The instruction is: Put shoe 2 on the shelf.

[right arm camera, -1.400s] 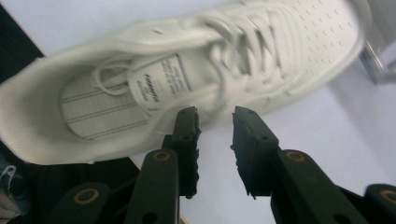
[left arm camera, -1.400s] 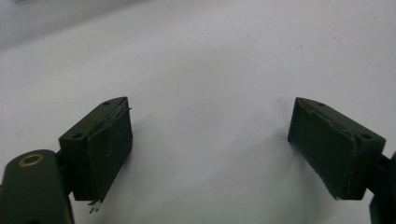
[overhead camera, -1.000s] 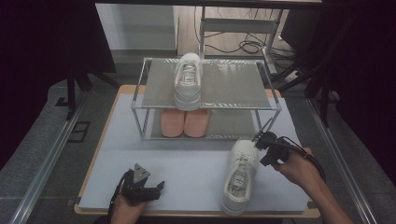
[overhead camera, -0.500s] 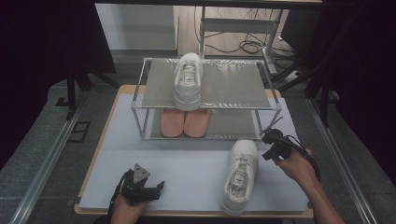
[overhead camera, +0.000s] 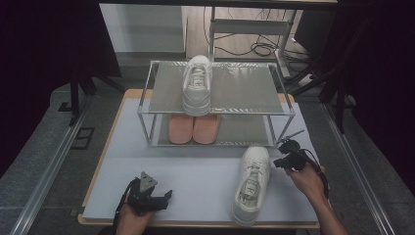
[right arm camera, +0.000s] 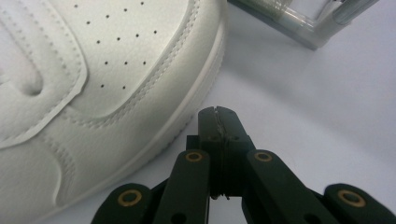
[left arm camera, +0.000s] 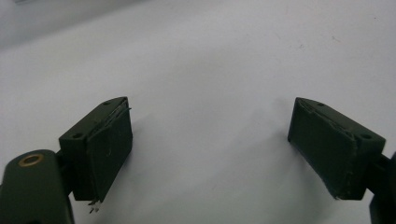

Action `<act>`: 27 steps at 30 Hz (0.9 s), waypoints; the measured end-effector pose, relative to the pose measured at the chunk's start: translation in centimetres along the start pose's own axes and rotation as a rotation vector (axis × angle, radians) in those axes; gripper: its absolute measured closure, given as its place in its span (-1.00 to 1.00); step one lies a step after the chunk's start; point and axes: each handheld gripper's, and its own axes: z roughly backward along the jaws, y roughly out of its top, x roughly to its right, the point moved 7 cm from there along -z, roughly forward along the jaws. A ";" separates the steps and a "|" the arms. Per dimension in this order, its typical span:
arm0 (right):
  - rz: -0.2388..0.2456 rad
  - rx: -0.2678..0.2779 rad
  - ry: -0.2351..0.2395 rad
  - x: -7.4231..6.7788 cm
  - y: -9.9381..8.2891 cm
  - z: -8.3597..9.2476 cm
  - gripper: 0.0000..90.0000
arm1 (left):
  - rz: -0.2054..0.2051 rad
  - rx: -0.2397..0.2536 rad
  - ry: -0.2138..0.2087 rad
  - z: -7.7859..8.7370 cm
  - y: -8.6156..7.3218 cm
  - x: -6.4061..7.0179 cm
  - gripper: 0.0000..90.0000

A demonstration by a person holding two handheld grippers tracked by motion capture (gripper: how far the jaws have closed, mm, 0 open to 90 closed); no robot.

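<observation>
right claw [right arm camera: 218,114] shut and empty beside white sneaker [overhead camera: 252,183], toe toward rack [overhead camera: 279,85], lengthwise front-to-back

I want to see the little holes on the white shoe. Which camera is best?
The right gripper view: the white shoe is close, so its toe holes show clearly. The high view shows the whole shoe, too small for holes. The left gripper view looks at the table.
</observation>
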 end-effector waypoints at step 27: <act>0.032 0.068 0.052 -3.8 4.3 -2.4 1.00 | 0.000 0.000 0.000 0.0 0.0 0.0 -0.70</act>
